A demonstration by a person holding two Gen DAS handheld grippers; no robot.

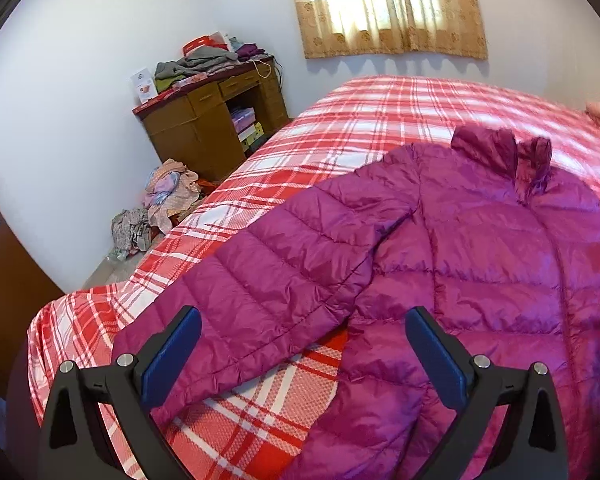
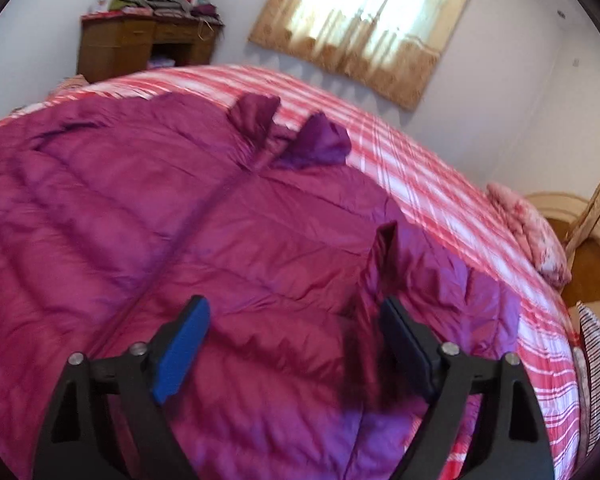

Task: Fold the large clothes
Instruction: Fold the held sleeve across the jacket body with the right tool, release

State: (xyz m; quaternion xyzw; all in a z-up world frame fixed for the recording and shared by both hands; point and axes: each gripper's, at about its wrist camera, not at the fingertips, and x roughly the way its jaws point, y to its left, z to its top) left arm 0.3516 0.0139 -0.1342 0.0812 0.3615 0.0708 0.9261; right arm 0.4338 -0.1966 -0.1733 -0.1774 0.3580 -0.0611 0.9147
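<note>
A magenta quilted puffer jacket (image 1: 480,248) lies front up on a bed with a red and white plaid cover (image 1: 340,128). Its left sleeve (image 1: 268,292) stretches toward the bed's near corner. My left gripper (image 1: 304,332) is open and empty, hovering just above the sleeve cuff. In the right wrist view the jacket (image 2: 160,220) fills the frame, collar (image 2: 288,136) at the far side. My right gripper (image 2: 296,324) is open and empty over the jacket's right side, where a fold of fabric (image 2: 384,264) stands up beside the right finger.
A wooden desk (image 1: 204,120) piled with clothes stands in the far left corner, with a heap of clothes (image 1: 160,208) on the floor below. A curtained window (image 1: 388,4) is on the far wall. A pink pillow (image 2: 532,232) lies at the bed's right end.
</note>
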